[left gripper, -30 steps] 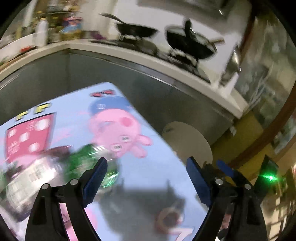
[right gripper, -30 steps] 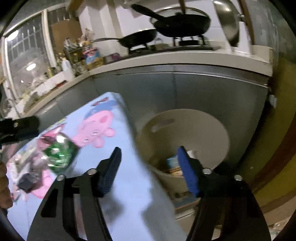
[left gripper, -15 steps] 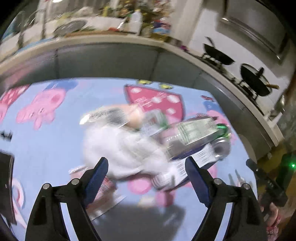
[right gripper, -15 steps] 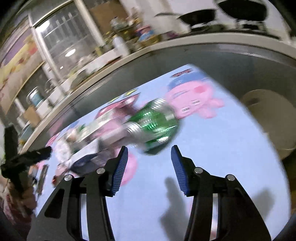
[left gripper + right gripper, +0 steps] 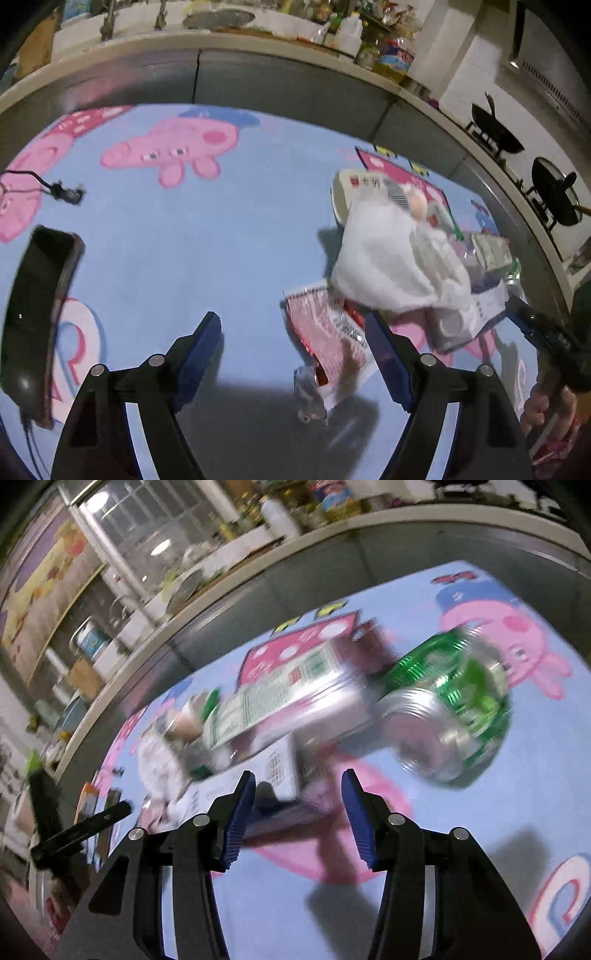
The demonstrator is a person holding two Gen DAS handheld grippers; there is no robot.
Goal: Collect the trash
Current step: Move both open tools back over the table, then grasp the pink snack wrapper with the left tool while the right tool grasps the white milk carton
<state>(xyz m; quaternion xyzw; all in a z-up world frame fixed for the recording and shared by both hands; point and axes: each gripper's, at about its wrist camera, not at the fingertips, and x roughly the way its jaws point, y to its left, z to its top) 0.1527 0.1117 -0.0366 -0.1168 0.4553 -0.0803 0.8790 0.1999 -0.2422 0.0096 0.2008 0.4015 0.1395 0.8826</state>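
Note:
A heap of trash lies on the blue cartoon-pig tablecloth (image 5: 207,258). In the left wrist view it holds a crumpled white tissue (image 5: 391,266), a red and white wrapper (image 5: 328,332) and a small clear scrap (image 5: 310,391). My left gripper (image 5: 295,354) is open and empty, just above the wrapper. In the right wrist view a green can (image 5: 454,705) lies on its side beside a green and white carton (image 5: 284,701) and a white paper box (image 5: 266,771). My right gripper (image 5: 297,819) is open and empty, close in front of the box.
A black phone (image 5: 37,306) lies at the table's left, a black cable plug (image 5: 66,192) further back. A steel counter (image 5: 295,85) with bottles and pans runs behind the table. The right gripper's tip (image 5: 539,328) shows at the left wrist view's right edge.
Both grippers swung left, from the table's right end and the bin, to the trash heap. The left one moved further left; the right one closed in on the carton and box.

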